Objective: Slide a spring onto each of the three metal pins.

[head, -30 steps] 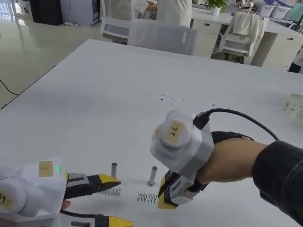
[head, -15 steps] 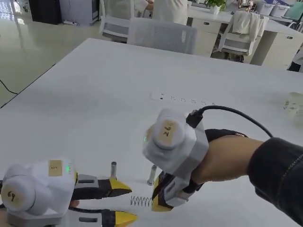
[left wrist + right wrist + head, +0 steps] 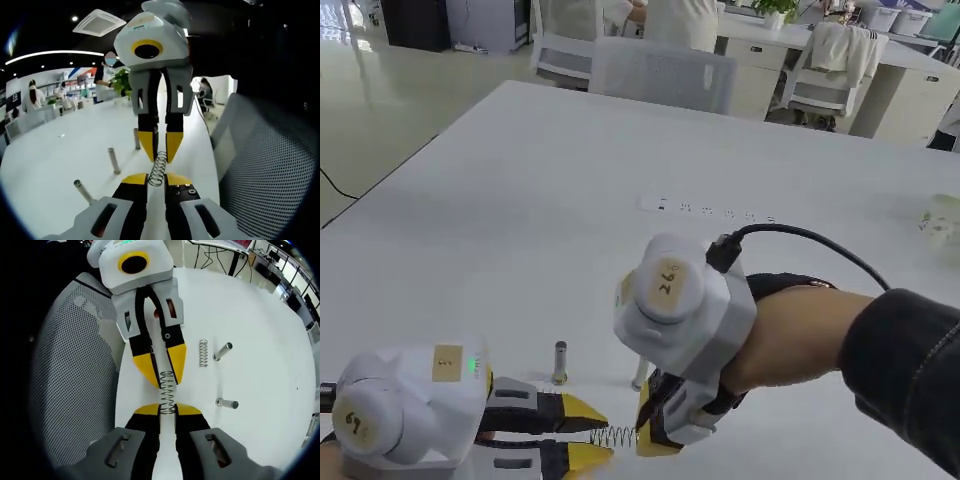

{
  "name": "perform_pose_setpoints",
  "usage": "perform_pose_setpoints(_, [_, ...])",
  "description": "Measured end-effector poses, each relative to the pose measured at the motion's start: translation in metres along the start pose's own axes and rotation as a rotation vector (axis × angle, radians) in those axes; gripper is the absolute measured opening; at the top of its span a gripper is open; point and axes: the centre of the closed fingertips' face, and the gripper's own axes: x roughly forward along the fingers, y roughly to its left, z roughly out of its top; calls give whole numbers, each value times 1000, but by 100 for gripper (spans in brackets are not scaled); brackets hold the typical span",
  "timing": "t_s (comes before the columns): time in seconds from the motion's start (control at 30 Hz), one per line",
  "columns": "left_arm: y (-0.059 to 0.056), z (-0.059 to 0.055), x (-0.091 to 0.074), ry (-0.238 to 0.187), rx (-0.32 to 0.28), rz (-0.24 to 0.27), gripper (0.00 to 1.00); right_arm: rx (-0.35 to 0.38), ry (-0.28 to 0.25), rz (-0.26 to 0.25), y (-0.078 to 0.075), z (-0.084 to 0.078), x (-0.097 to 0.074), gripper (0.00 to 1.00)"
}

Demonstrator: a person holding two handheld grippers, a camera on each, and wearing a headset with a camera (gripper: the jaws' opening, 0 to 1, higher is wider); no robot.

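Both grippers have drawn together since a second ago, and the spring [image 3: 617, 436] that was lying on the tabletop [image 3: 620, 150] is now being held between them, near the bottom of the head view. The left gripper [image 3: 597, 437] is reaching in from the lower left, and its yellow-tipped jaws are pinching one end of the spring. The right gripper [image 3: 650, 438], carried by a hand [image 3: 790, 335] in a dark sleeve, is pinching the other end with its jaws drawn close, so the coil is bridging tip to tip (a handover or a re-grip, by the look of it). Three metal pins [image 3: 114, 160] are standing upright on the tabletop just beyond the grippers, all of them bare. A second spring [image 3: 203, 352] is lying flat beside one pin.

Doing this step well probably means letting one gripper release while the other is holding the coil by its side near one end, so the bore is staying open. Then it means lining the coil's axis up over a pin's top and lowering it straight down. Squeezing hard, or pulling the two ends apart, is risking a bent spring or one that is shooting away.
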Motion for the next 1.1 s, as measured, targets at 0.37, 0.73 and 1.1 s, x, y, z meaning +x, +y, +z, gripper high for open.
perform_pose_setpoints(0.37, [3, -2, 0, 9, 5, 9, 3, 18, -27, -14, -3, 7, -12, 8])
perform_pose_setpoints(0.73, [2, -5, 1, 28, 0, 6, 3, 1, -54, -37, -1, 22, -21, 8])
perform_pose_setpoints(1.1, [2, -3, 2, 15, 1, 7, 2, -30, -107, -60, 1, 45, -29, 8])
